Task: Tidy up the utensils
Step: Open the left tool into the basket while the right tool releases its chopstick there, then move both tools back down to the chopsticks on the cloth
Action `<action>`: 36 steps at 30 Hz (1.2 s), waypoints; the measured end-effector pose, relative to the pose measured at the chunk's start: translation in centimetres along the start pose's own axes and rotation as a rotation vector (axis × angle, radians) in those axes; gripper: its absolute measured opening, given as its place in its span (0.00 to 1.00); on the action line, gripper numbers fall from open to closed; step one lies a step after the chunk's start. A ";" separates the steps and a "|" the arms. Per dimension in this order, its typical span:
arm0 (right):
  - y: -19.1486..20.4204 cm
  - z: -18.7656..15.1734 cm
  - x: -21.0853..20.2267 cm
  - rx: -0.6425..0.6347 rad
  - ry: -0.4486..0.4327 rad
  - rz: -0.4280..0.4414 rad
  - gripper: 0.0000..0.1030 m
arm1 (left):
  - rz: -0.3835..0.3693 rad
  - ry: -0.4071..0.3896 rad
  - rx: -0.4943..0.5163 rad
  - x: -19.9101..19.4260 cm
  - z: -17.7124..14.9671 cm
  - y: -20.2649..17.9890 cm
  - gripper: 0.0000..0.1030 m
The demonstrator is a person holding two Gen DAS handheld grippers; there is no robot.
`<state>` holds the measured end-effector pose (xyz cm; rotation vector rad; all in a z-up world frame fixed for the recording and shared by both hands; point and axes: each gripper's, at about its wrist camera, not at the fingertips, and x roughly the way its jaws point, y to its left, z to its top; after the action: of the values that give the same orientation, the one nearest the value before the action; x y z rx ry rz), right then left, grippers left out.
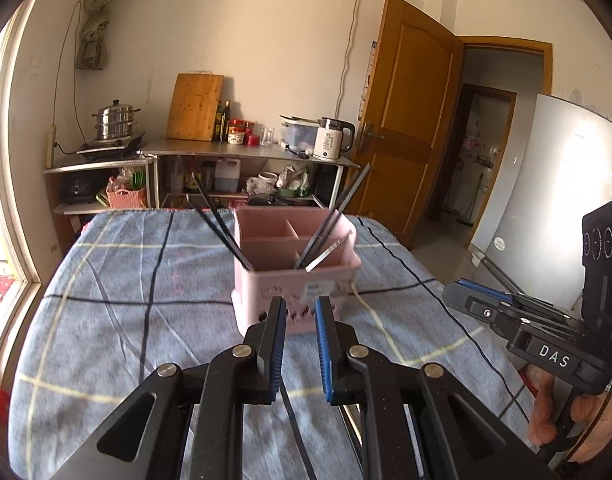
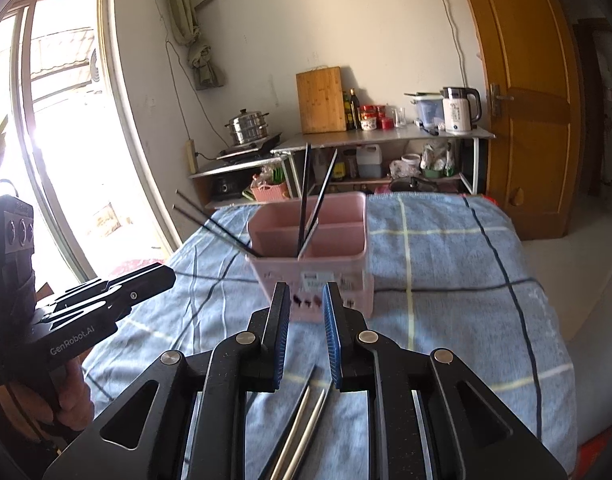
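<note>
Pink utensil caddy on the blue plaid cloth, both grippers released in front of it.

The caddy stands upright on the table, divided into compartments; dark chopsticks lean out of its left side, and another dark pair tilts right beside a paler one. The left gripper hovers just before the caddy's front wall, jaws slightly apart — nothing between them. The right gripper does likewise, with a metal pair of chopsticks lying on the cloth beneath it — untouched.
</note>
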<state>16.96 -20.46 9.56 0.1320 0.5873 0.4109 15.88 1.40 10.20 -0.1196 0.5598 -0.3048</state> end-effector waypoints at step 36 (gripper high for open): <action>-0.9 -10.6 2.3 0.069 0.227 -0.018 0.17 | -0.035 0.183 -0.006 2.1 -11.0 -2.4 0.14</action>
<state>13.10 -20.31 -0.60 0.1472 0.8261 0.3904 11.04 -1.84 0.30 -0.1076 0.7409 -0.3508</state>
